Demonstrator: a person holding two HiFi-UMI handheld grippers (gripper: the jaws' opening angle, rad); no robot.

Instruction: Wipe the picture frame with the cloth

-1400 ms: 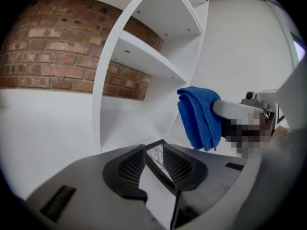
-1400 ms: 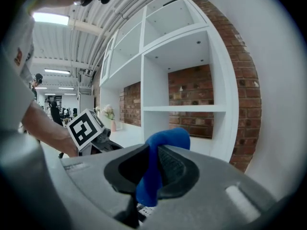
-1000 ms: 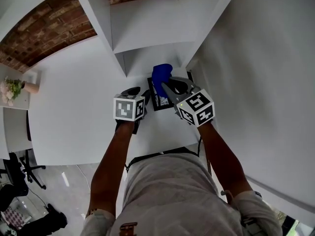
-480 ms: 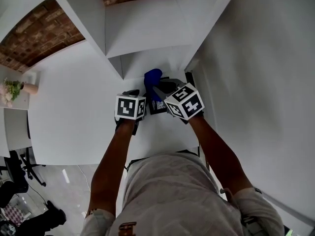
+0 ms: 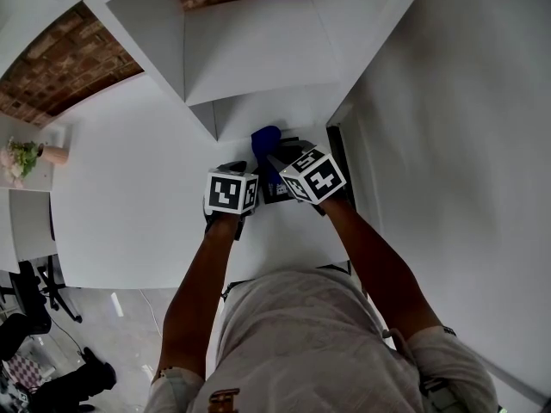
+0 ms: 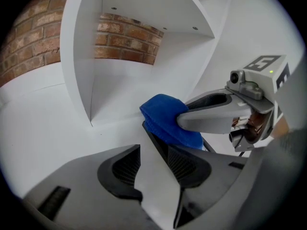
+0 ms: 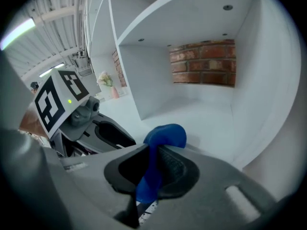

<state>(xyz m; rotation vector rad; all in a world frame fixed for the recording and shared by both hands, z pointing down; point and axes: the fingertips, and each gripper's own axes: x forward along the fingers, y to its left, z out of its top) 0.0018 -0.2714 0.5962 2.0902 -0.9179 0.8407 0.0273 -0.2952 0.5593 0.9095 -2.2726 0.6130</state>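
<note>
- left gripper [image 6: 153,159] is clamped tight on the picture frame [image 6: 158,195]
- right gripper [image 7: 151,169] is pinching the blue cloth [image 7: 165,137], which is touching the frame's upper end, over the white shelf [image 5: 284,231]

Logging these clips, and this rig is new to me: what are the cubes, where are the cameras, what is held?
No robot: a person holds a two-jaw gripper in each hand; the marker cubes belong to them. One picture looks down from the person's head; the others look along each gripper's jaws. The left gripper is shut on the picture frame, above a white table beside open shelves. The right gripper is shut on a blue cloth at the frame's edge.
</note>
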